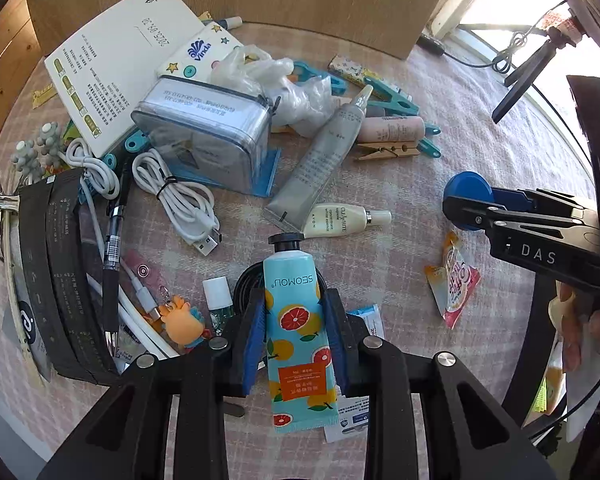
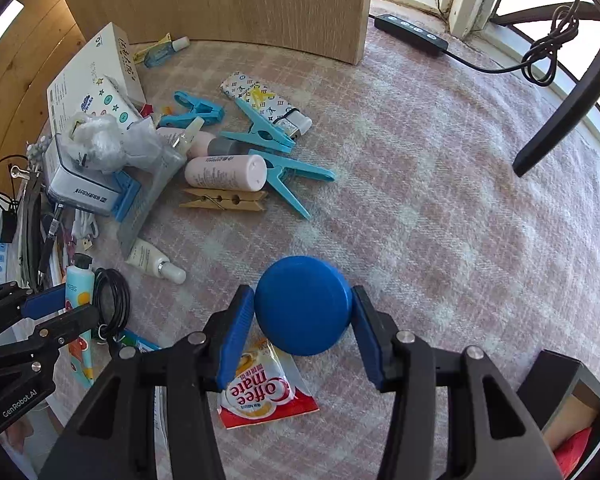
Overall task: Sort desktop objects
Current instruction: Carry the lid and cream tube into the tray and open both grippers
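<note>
My left gripper [image 1: 296, 304] is shut on a light-blue SEOMOU hand-cream tube [image 1: 298, 332] with grapefruit print and a black cap, held over the checked pink cloth. My right gripper [image 2: 303, 302] is shut on a round blue tin [image 2: 302, 304], held above a Coffee-mate sachet [image 2: 260, 396]. In the left wrist view the right gripper [image 1: 460, 204] with the blue tin [image 1: 468, 192] is at the right. In the right wrist view the left gripper [image 2: 60, 312] with the tube [image 2: 76, 284] is at the lower left.
A clutter covers the left half: white box [image 1: 116, 60], grey zip pouch [image 1: 204, 136], white cable [image 1: 180, 200], pen [image 1: 112, 248], grey tube [image 1: 320, 160], Avon bottle [image 1: 340, 220], pegs [image 2: 268, 136], lighter [image 2: 268, 100]. A wooden panel [image 2: 220, 0] stands behind. An open box [image 2: 572, 412] sits lower right.
</note>
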### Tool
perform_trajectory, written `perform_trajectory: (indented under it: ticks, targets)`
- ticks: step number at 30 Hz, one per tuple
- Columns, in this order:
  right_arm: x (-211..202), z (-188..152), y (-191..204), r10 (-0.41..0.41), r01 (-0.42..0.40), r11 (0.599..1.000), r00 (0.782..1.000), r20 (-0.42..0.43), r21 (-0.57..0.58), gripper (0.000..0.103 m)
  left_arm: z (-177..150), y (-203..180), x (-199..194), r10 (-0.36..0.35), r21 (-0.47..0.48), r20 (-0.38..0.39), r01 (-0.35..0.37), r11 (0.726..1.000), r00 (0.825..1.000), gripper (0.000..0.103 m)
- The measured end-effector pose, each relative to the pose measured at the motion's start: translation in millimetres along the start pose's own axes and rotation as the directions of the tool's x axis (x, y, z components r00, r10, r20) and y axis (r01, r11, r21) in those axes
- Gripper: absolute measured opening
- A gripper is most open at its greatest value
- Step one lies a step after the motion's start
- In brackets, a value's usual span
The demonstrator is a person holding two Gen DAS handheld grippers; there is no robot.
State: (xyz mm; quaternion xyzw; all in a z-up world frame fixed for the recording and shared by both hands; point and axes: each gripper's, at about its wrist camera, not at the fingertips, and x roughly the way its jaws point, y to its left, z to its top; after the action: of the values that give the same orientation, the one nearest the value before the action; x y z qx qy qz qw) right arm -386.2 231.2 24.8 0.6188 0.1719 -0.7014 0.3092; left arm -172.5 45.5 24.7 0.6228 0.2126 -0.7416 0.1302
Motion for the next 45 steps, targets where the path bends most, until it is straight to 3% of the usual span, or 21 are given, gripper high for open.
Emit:
perform_trajectory:
  ticks: [6,9,13,20,29,34,40,42,45]
  targets:
    - [-28.6,-12.9,-25.8,0.001,-0.003,1.0,0.999,0.037,0.029,0.048,4.2,-31.4,-16.9,-0.036,0.063,0.024,0.035,0.997,0.999,0.027]
    - [-50.8,-28.9,-30.3,-0.007,0.004,0.999,0.998,0.064,0.054,0.048,-1.6,-59.8,-24.8,-0.057,0.119,0.038,0.052,0.992,0.998,0.027]
    - [-85.7,-57.7,-66.2,-0.027,0.014,0.993,0.993,0.112,0.121,0.048,-3.8,-107.3,-24.4,-0.101,0.212,0.038,0.091,0.973,0.994,0.027]
    - [-122.4,-110.2,-141.2,-0.103,0.052,0.951,0.983,0.154,0.303,0.048,-10.6,-211.8,-25.1,-0.185,0.376,0.002,0.171,0.911,0.983,0.027]
    - [-133.9,-188.8,-225.5,-0.184,0.103,0.857,0.976,0.114,0.504,0.048,-41.0,-322.9,-7.5,-0.24,0.517,-0.092,0.252,0.818,0.966,0.027]
    - [-136.7,-212.1,-246.3,-0.196,0.103,0.823,0.974,0.109,0.558,0.048,-53.3,-353.5,-1.3,-0.236,0.552,-0.115,0.259,0.792,0.965,0.027]
    - [-137.9,-223.6,-254.0,-0.195,0.091,0.815,0.973,0.122,0.573,0.048,-59.5,-369.1,3.3,-0.25,0.572,-0.115,0.27,0.775,0.961,0.028]
    - [-138.2,-223.6,-252.9,-0.187,0.085,0.823,0.974,0.125,0.562,0.053,-59.8,-368.2,0.2,-0.258,0.558,-0.116,0.278,0.782,0.959,0.049]
    - [-143.2,-221.9,-248.8,-0.238,0.132,0.819,0.964,0.121,0.559,0.06,-60.9,-363.9,-9.8,-0.246,0.573,-0.057,0.234,0.786,0.968,0.053]
